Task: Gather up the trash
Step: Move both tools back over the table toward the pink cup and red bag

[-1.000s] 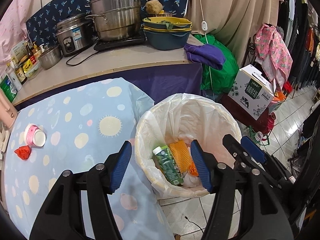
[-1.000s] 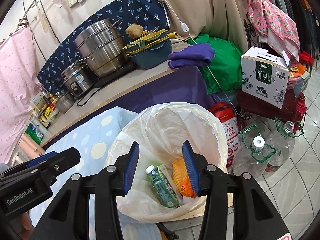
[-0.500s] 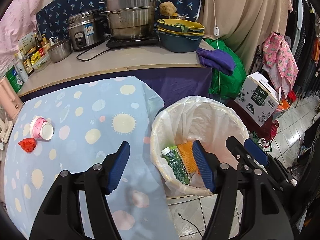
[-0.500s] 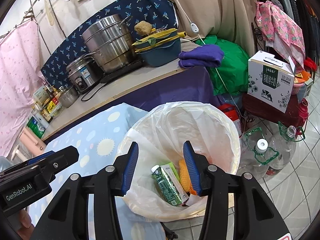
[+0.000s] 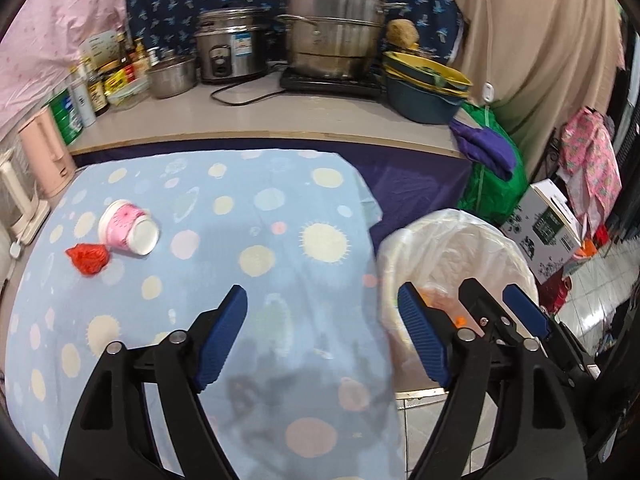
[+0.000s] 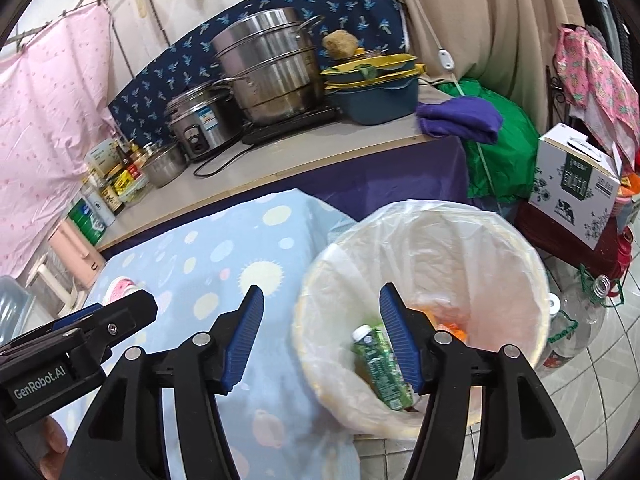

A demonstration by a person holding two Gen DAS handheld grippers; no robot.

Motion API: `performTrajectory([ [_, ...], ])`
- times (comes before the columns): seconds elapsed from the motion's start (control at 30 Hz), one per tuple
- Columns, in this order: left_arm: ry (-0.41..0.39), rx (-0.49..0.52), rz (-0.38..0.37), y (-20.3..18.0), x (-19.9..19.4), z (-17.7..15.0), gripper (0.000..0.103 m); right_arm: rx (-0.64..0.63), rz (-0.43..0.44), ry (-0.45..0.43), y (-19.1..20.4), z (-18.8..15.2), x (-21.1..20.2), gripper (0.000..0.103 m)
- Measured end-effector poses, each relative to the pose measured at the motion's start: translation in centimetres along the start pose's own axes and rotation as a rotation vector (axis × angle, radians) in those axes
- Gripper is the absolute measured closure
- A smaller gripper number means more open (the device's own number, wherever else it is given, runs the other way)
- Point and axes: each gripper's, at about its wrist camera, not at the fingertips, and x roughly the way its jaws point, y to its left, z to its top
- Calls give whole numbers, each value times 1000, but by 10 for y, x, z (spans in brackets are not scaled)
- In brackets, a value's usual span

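Lying on its side on the far left of the table, the pink cup points its open mouth toward the near right, so its long axis runs from far left to near right; the red scrap sits just beside it, at its near-left end, and I cannot tell whether the two touch; both lie well to the left of and beyond the left hand-held gripper, which hangs over the near part of the table with jaws spread wide and nothing between them; the right hand-held gripper is likewise wide apart and empty, straddling the table edge and the lined bin, which holds a green carton; the left one looks the nearer to the cup, so the reach likely falls to it, going left and away, closing across the cup's short width.
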Motion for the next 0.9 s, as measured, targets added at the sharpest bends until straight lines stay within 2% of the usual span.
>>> performTrajectory([
  [0.07, -5, -38, 26, 19, 0, 0, 18, -3, 24, 10, 13, -2, 6, 38],
  [0.33, 9, -168, 121, 103, 4, -5, 14, -102, 85, 59, 76, -10, 32, 29],
  [0.67, 42, -345, 228, 210, 10, -18, 11, -235, 176, 124, 164, -24, 73, 28],
  [0.9, 63, -457, 270, 269, 18, -27, 11, -324, 240, 181, 216, -34, 105, 28],
])
